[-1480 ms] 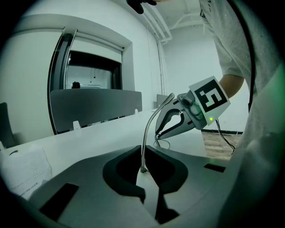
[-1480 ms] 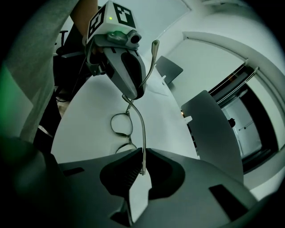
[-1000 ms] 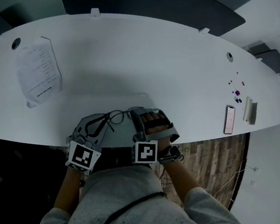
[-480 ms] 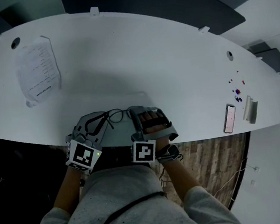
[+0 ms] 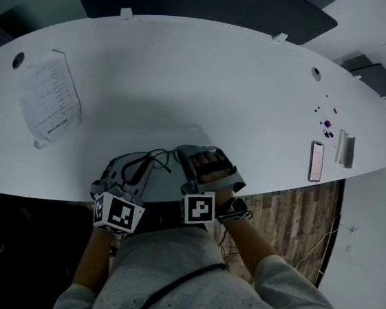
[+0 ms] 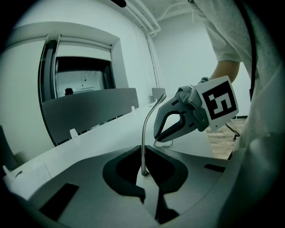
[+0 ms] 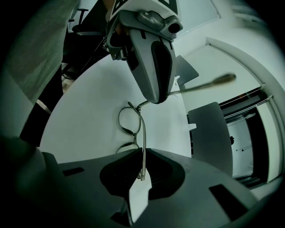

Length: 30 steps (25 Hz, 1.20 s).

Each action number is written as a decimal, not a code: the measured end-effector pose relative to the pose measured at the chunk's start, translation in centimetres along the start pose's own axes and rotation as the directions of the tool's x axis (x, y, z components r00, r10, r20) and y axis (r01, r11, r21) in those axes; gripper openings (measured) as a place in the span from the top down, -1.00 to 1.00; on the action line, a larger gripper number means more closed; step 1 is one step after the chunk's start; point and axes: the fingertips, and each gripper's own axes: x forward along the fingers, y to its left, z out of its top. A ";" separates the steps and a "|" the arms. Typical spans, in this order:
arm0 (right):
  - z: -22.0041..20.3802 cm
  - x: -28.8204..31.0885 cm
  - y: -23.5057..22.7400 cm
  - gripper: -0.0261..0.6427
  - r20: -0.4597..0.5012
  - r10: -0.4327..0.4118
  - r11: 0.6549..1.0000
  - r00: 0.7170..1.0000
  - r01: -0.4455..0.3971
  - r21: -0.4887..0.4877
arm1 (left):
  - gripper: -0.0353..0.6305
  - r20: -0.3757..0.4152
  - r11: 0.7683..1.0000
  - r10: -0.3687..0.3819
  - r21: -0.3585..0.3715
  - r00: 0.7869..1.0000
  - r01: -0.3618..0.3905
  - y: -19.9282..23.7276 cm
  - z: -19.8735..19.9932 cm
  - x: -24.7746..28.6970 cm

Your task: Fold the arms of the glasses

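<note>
Thin dark metal glasses (image 5: 157, 158) hang just over the white table (image 5: 191, 81) near its front edge, between my two grippers. My left gripper (image 5: 132, 167) is shut on the tip of one arm (image 6: 144, 133), which rises from its jaws in a curve. In the right gripper view, my right gripper (image 7: 141, 174) is shut on the other arm (image 7: 143, 142), and the round lenses (image 7: 129, 124) show just ahead of it. The left gripper (image 7: 153, 58) appears there at the top, with its arm (image 7: 202, 85) sticking out to the right. The right gripper (image 6: 178, 120) shows close ahead in the left gripper view.
A printed sheet in a plastic sleeve (image 5: 49, 97) lies at the table's far left. A phone (image 5: 315, 161), a silver object (image 5: 345, 150) and small coloured bits (image 5: 326, 127) lie at the right end. Dark chairs (image 5: 217, 2) stand behind the table. The front edge runs under my hands.
My left gripper has rolled a little with the arm it holds, so the glasses' left side sits slightly differently. The right gripper has kept still.
</note>
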 end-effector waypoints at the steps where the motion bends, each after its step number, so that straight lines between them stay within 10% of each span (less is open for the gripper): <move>1: 0.0 0.0 0.0 0.81 0.003 0.000 1.000 1.000 0.000 0.002 | 0.78 -0.002 1.000 -0.008 0.019 1.000 0.008 -0.2 0.1 0.3; 20: -1.5 -2.7 -0.5 0.55 0.195 -0.027 0.943 0.980 -0.040 0.331 | 0.79 -0.042 0.997 -0.039 0.063 0.998 0.042 -0.6 0.8 2.4; 30: -1.5 -8.0 -4.1 0.51 0.394 -0.189 0.733 0.899 -0.137 0.666 | 0.79 -0.073 0.993 -0.074 0.092 0.995 0.080 -1.4 1.4 3.9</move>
